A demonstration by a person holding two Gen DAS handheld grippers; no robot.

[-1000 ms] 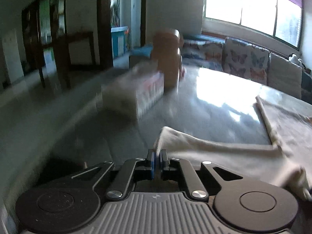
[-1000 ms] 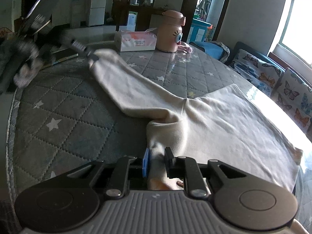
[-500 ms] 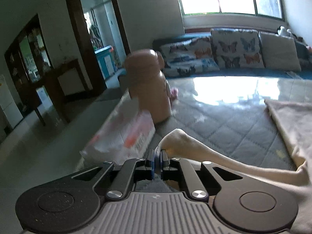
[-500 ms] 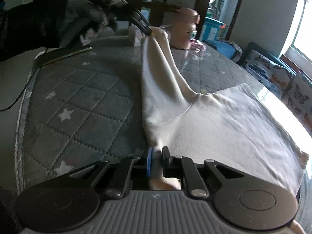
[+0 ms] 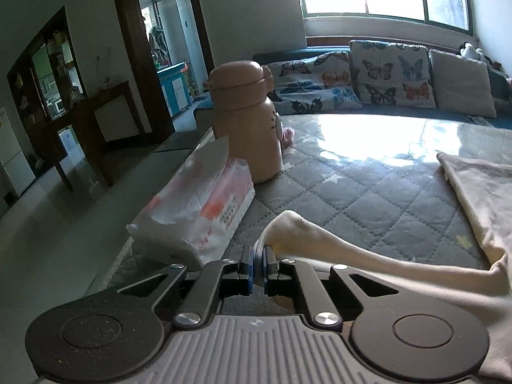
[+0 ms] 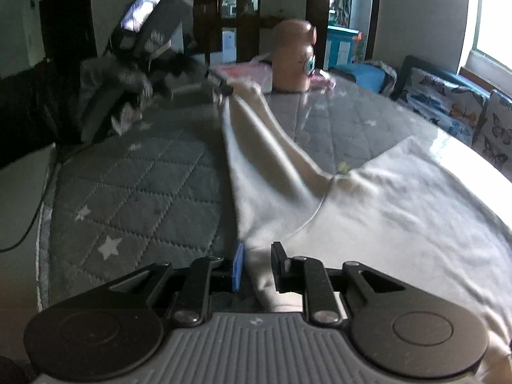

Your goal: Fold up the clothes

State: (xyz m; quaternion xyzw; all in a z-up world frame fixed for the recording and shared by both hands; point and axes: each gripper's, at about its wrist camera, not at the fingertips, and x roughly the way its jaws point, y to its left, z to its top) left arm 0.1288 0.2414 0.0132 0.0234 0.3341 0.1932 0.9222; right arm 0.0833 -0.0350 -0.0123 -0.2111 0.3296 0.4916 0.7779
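A cream long-sleeved garment [image 6: 368, 204] lies spread on the grey quilted mat [image 6: 134, 198]. My left gripper [image 5: 258, 256] is shut on the cuff of its sleeve [image 5: 320, 240] and holds it up, stretched out; it shows far off in the right wrist view [image 6: 224, 88]. My right gripper [image 6: 257, 256] has its jaws parted around the garment's edge near the shoulder, with cloth between the pads.
A pink flask [image 5: 246, 121] and a tissue pack [image 5: 198, 211] stand at the mat's far edge, close to the left gripper. A sofa with butterfly cushions [image 5: 384, 80] lies beyond. The mat's left edge [image 6: 48, 192] drops off.
The left gripper has carried the sleeve cuff outward toward the tissue pack, stretching the sleeve. The right gripper's jaws have widened from a tight pinch on the cloth.
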